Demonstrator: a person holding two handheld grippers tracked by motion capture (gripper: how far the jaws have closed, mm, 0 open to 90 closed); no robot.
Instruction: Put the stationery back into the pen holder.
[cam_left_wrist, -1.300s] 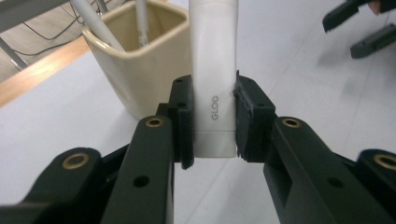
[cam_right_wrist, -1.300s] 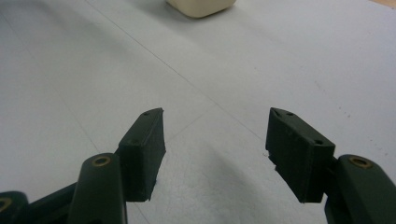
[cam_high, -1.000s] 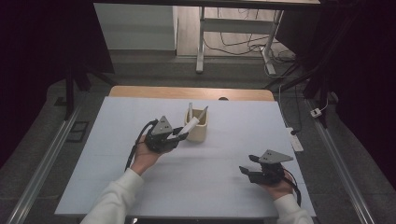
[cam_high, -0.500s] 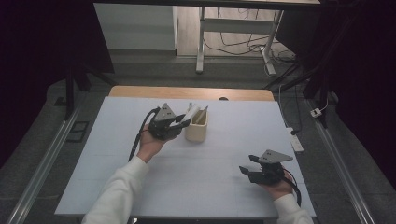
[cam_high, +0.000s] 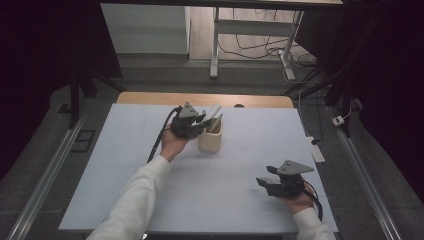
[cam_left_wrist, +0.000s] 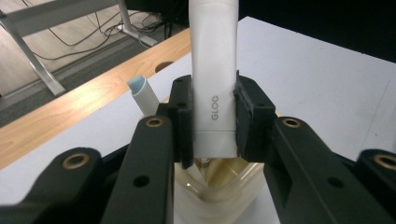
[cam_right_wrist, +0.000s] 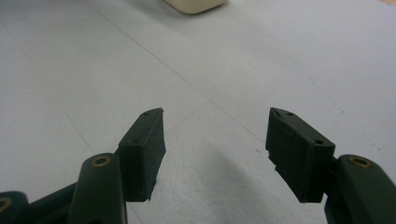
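Clamping the white tube (cam_left_wrist: 214, 88) over the cup (cam_high: 210, 141), left gripper (cam_left_wrist: 213, 122) risks tipping it; right gripper (cam_right_wrist: 215, 154) idles released at 5 o'clock.

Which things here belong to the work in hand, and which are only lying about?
In the work:
- left tongs, shut on the white glue stick
- cream holder cup
- white pen standing in the cup

Lying about:
- right tongs, open over the table
- floor cables
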